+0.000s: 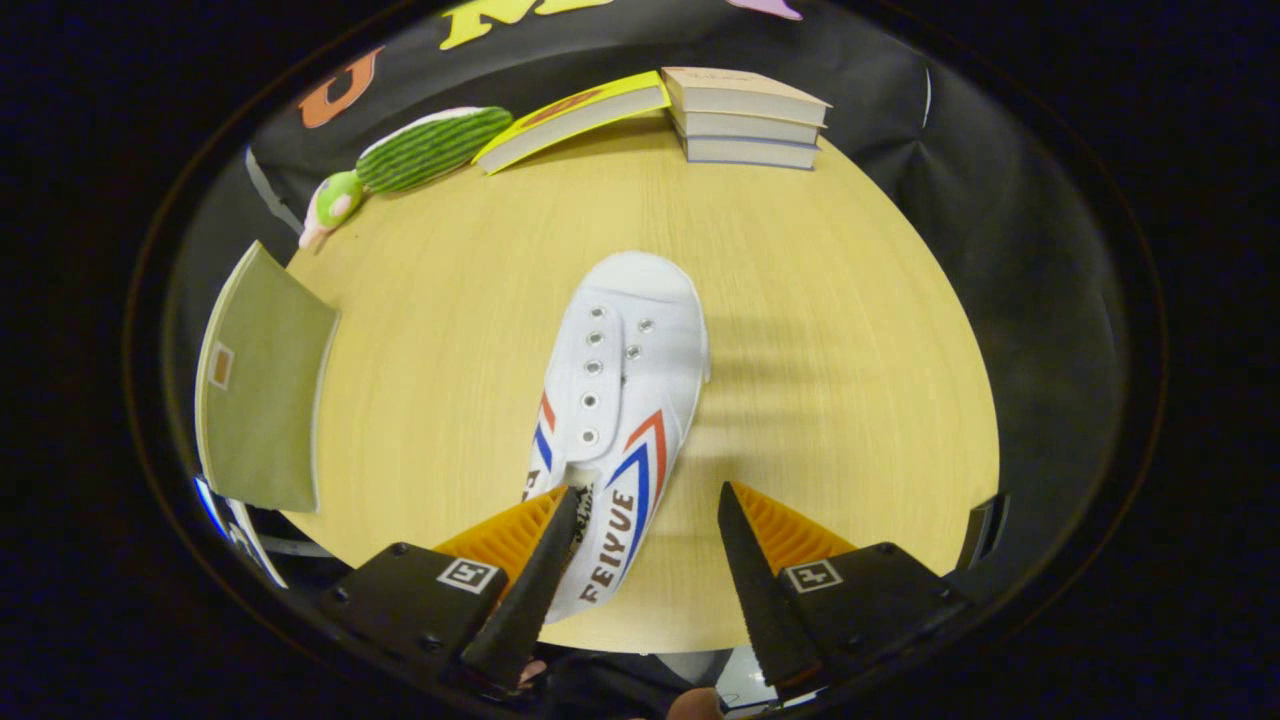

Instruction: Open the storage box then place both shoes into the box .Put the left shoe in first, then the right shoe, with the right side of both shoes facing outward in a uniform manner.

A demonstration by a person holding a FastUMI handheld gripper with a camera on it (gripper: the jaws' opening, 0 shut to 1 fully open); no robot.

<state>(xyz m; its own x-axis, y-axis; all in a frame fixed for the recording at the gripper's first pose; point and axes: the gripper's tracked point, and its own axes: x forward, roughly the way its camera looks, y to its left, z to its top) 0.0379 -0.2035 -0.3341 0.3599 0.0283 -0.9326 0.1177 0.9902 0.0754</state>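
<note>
— What did your gripper (645, 500) have?
— Nothing. My fingers stood apart over the table (820, 300); the white shoe (620, 400) had its heel between them, against the left one, toe pointing at the books (745, 115).

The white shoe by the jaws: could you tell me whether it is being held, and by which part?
Nothing is held. The gripper stands open over the white shoe, whose heel end lies between the jaws, neither one pressing on it.
</note>
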